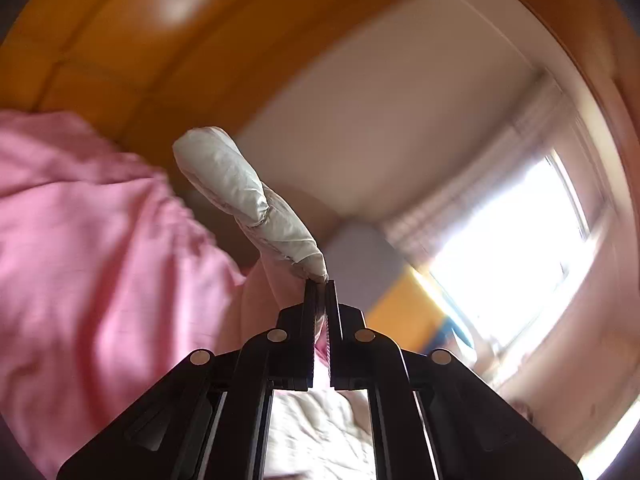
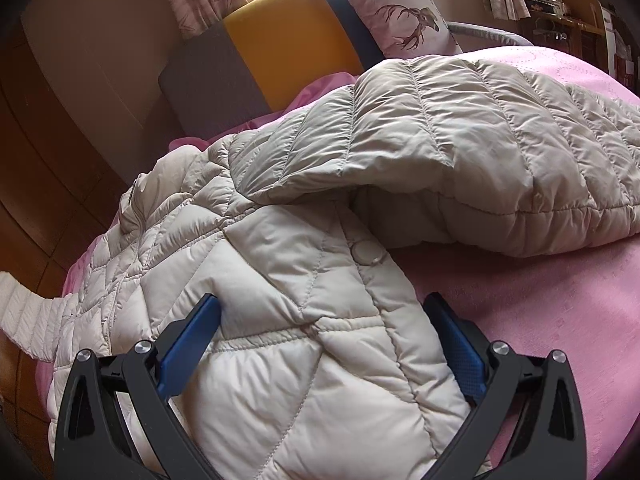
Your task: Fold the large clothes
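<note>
Bedroom scene: pink bedspread (image 2: 532, 320) covers the bed, with an orange-and-grey headboard (image 2: 276, 36), a deer-print pillow (image 2: 400, 16) and a curtained window behind it. Cream quilted puffer jacket (image 2: 280, 280) lies spread on the bed, partly doubled, its upper quilted panel (image 2: 460, 128) folded over toward the headboard side. Snap button (image 2: 366, 254) faces up on the near panel.

Right gripper (image 2: 320, 332) points down at the jacket's near panel, jaws spread wide to either side of the padding, blue pads (image 2: 188, 340) not pinching anything. Released, just straddling the fabric.

Left gripper (image 1: 320, 292) is clamped tight on a thin bit of cream jacket fabric, likely a sleeve end (image 1: 248, 196), which stands up and away from the fingertips toward the wooden wardrobe (image 1: 120, 20). View is motion-blurred and aimed roughly level.

Key relation: sleeve's long axis runs from the left grip back to the jacket body, which lies below that gripper. Right gripper is nearer the body. Likely next: carry the sleeve across the body, right pinning.
</note>
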The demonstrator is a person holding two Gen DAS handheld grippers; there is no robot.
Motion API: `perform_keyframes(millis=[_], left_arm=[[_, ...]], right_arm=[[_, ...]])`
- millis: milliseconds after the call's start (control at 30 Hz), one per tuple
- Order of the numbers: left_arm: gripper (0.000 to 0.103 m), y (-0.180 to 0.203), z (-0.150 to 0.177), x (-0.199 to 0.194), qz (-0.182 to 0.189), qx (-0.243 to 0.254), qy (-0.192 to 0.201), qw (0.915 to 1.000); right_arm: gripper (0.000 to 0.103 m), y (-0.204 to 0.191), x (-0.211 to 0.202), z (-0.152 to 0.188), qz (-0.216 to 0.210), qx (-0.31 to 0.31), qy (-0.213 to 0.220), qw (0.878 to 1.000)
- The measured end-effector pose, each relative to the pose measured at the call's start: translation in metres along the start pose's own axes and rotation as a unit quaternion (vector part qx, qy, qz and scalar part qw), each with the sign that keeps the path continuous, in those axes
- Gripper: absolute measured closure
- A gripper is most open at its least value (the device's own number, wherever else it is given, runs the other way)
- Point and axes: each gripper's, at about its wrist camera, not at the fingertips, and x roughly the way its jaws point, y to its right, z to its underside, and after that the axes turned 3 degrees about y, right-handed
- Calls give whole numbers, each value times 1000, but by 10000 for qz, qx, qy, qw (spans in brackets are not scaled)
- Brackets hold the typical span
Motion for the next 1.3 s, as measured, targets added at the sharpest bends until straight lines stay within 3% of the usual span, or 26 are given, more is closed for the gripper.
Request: perform_keyframes(millis=[133, 333, 567, 600, 733, 833, 867, 900, 967, 1000, 1067, 1167, 1233, 1267, 1300], left_arm=[[100, 63, 43, 32, 394, 768, -511, 9950], [100, 107, 151, 81, 798, 1278, -1652, 9747], [100, 124, 258, 123, 624, 1684, -2780, 9436], [100, 124, 275, 130, 594, 1752, -3011, 9355], [100, 130, 319, 139, 390, 2359, -3472, 9068], [84, 133, 340, 143, 465, 2556, -3875, 8845], [62, 135, 342, 140, 542, 2525, -3963, 8810], [41, 140, 340, 132, 693, 2446, -4002, 8805], [28, 142, 332, 117, 995, 2313, -3856, 8876], [26, 142, 325, 106, 1149, 2324, -3717, 8914], [26, 145, 314, 93, 1202, 2451, -3598, 8922], [26, 136, 293, 80, 970, 2568, -3236, 9055], [34, 116, 266, 81, 618, 2435, -2928, 9226], [47, 110, 256, 82, 457, 2379, -2837, 9278], [52, 104, 247, 87, 241, 2308, -2744, 9332]], right_arm=[[2, 1, 0, 0, -58, 50, 14, 10000], [2, 3, -1, 0, -96, 87, 21, 9999], [2, 3, -2, 0, -76, 81, 28, 9999], [2, 1, -1, 0, -26, 53, 23, 10000], [2, -13, 0, 4, 683, -281, 35, 9973], [2, -22, 5, 6, 1042, -526, -7, 9932], [2, -23, 6, 6, 1067, -541, -32, 9928], [2, -22, 7, 6, 1055, -526, -42, 9930], [2, -20, 8, 6, 1010, -484, -46, 9937], [2, -19, 8, 6, 1000, -473, -44, 9938], [2, -19, 8, 6, 1014, -485, -39, 9937], [2, -19, 7, 6, 1007, -477, -37, 9938], [2, -20, 7, 6, 1013, -480, -32, 9937], [2, -19, 7, 6, 1017, -483, -36, 9936], [2, -19, 7, 6, 1022, -486, -36, 9936]])
